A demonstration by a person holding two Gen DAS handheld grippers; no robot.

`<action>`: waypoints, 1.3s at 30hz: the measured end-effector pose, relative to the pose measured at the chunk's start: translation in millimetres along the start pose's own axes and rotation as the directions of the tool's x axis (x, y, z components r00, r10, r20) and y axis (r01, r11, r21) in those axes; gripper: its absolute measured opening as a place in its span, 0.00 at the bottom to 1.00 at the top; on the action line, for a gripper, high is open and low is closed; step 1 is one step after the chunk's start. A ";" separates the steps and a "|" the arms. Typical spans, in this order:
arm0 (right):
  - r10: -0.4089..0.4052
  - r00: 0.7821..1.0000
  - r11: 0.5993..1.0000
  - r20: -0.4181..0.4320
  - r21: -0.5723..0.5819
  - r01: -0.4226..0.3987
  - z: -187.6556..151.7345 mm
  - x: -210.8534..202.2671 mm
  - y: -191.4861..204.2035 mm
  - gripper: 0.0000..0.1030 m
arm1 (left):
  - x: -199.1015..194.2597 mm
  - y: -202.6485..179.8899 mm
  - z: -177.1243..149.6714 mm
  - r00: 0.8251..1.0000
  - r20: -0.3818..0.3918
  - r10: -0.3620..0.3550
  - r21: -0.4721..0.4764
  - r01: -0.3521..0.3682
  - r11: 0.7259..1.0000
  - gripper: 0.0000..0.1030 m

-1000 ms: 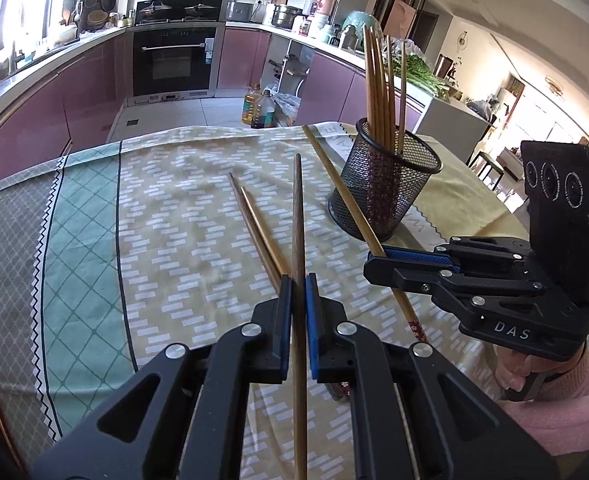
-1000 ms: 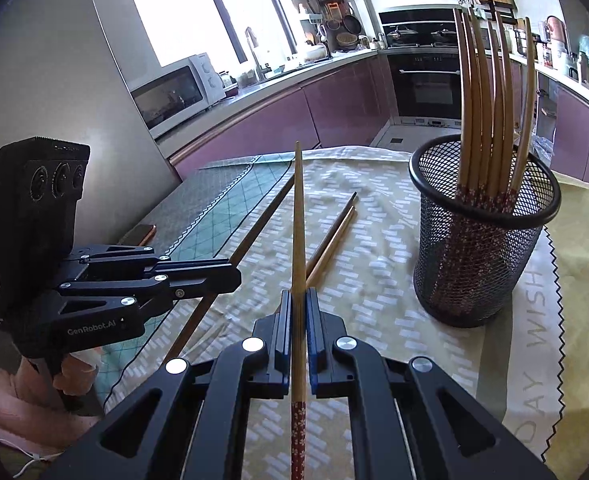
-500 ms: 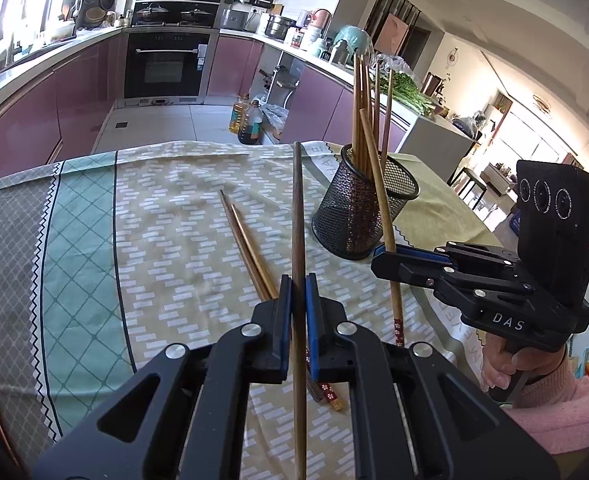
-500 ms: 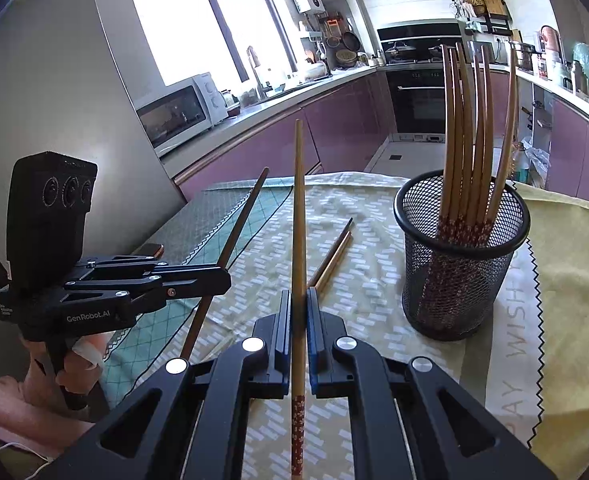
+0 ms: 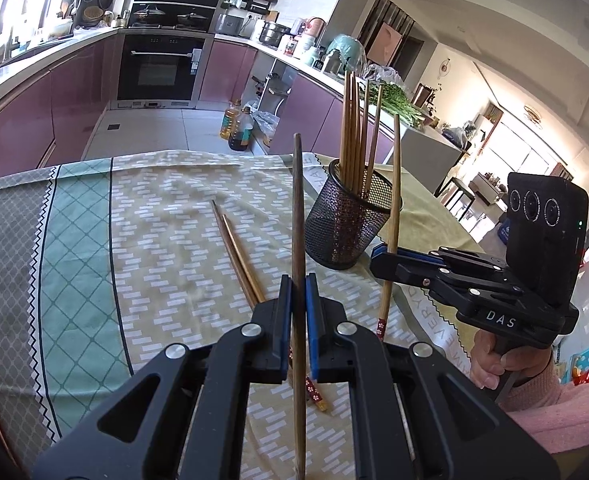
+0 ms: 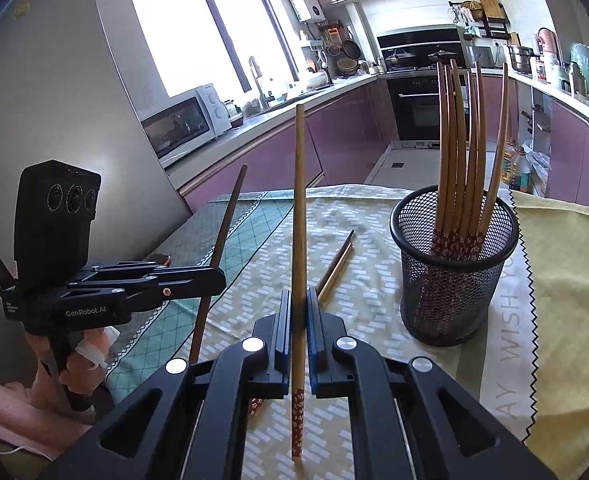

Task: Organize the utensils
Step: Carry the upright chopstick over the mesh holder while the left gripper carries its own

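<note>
My left gripper (image 5: 298,292) is shut on a dark brown chopstick (image 5: 297,220) that points up and away. My right gripper (image 6: 299,300) is shut on a lighter chopstick (image 6: 299,200) with a red patterned end, held nearly upright. Each gripper shows in the other's view: the right gripper (image 5: 378,254) with its chopstick (image 5: 392,200) stands just right of the black mesh holder (image 5: 344,224), the left gripper (image 6: 214,276) at the left with its dark chopstick (image 6: 226,224). The mesh holder (image 6: 454,280) holds several chopsticks (image 6: 460,152). Two more chopsticks (image 5: 236,252) lie on the tablecloth.
A patterned green and beige tablecloth (image 5: 154,240) covers the table, with a yellow cloth (image 6: 566,280) at the right. Purple kitchen cabinets (image 5: 34,120) and an oven (image 5: 160,68) stand beyond the table's far edge. A person's hand (image 5: 490,356) in a pink sleeve grips the right handle.
Both held chopsticks have tilted up, away from the tablecloth. The right gripper's chopstick has swung from slanting across the table to nearly upright beside the holder.
</note>
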State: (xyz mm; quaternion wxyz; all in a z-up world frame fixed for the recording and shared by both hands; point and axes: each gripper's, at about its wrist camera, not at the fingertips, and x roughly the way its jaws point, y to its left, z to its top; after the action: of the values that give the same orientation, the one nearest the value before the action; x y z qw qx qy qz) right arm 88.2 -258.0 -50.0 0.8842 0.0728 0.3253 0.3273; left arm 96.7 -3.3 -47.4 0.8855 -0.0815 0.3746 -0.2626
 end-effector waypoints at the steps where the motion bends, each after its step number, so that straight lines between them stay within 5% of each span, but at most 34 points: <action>1: 0.000 1.000 1.000 0.002 0.000 0.000 0.4 -0.5 -0.2 0.06 | -1.3 0.0 0.3 1.000 0.002 -0.002 -0.001 0.002 1.000 0.07; 39: -0.010 0.998 1.000 0.060 -0.001 0.010 7.9 -13.8 -1.4 0.06 | -17.0 -4.2 8.1 0.996 0.047 -0.081 -0.009 0.081 0.997 0.07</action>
State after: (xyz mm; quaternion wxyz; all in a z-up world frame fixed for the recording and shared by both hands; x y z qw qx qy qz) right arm 85.9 -267.0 -37.1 0.8953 0.0803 0.2988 0.3206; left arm 90.9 1.7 -29.7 0.8821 -0.1076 0.3518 -0.2942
